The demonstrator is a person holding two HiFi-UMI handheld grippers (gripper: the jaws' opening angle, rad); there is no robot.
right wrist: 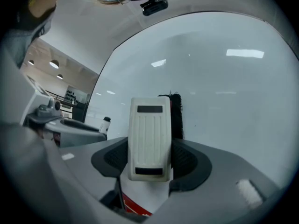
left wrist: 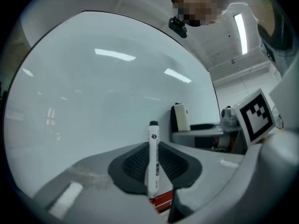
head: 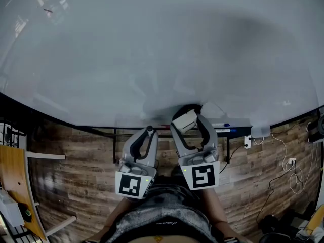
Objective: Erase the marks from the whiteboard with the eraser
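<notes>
The whiteboard (head: 152, 54) fills the upper part of the head view and looks almost clean; one small dark mark (head: 48, 10) sits near its top left. My right gripper (head: 188, 118) is shut on a white ribbed eraser (head: 184, 120), held just below the board's lower edge. In the right gripper view the eraser (right wrist: 149, 136) stands upright between the pads, dark felt facing the board (right wrist: 224, 87). My left gripper (head: 148, 132) is shut on a white marker (left wrist: 153, 157) with a black cap, pointing up at the board (left wrist: 93, 87). The two grippers are side by side.
A marker tray (head: 223, 128) with a blue pen runs along the board's bottom edge. Below lie the wooden floor (head: 81, 156), the stand's black legs (head: 114, 145), a wall socket (head: 248, 142) with white cables (head: 293, 173) at right, and a wooden tabletop (head: 12, 181) at left.
</notes>
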